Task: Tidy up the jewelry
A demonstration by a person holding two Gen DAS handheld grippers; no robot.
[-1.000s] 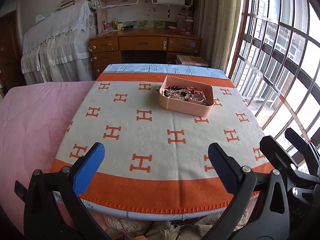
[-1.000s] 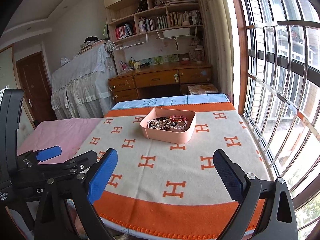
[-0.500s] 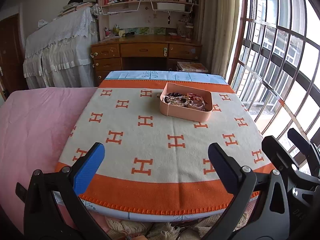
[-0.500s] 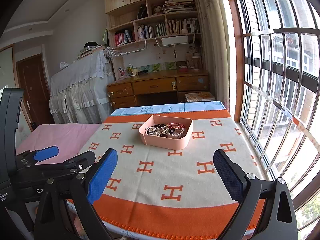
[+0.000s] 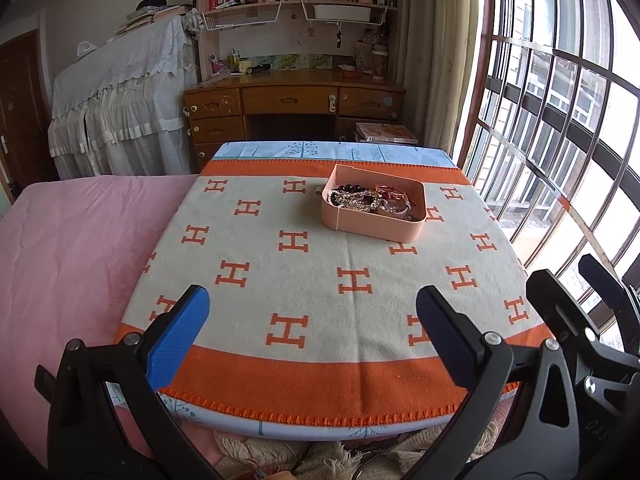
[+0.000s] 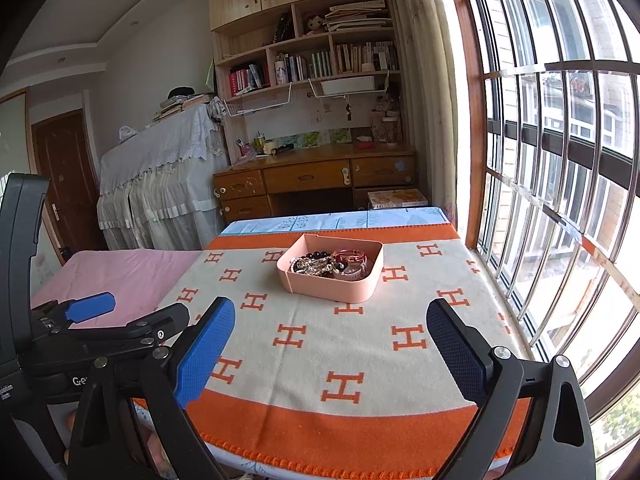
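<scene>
A pink tray (image 5: pixel 370 231) (image 6: pixel 334 289) sits on the far right part of a table under a cream and orange H-pattern blanket (image 5: pixel 312 280) (image 6: pixel 320 340). The tray holds a tangle of jewelry (image 5: pixel 370 200) (image 6: pixel 328 263): dark beads, gold chains, red and pink bangles. My left gripper (image 5: pixel 312 328) is open and empty above the table's near edge. My right gripper (image 6: pixel 332 344) is open and empty, to the right of the left one, also over the near edge. The left gripper shows in the right wrist view (image 6: pixel 120 320).
A pink bed (image 5: pixel 72 248) adjoins the table on the left. A barred window (image 5: pixel 560 120) runs along the right. A wooden desk (image 5: pixel 292 108) with bookshelves and a white-draped cabinet (image 5: pixel 120 100) stand beyond the table.
Both cameras have tilted up and drawn back slightly, so the tray sits lower in view. Both grippers stay open and empty.
</scene>
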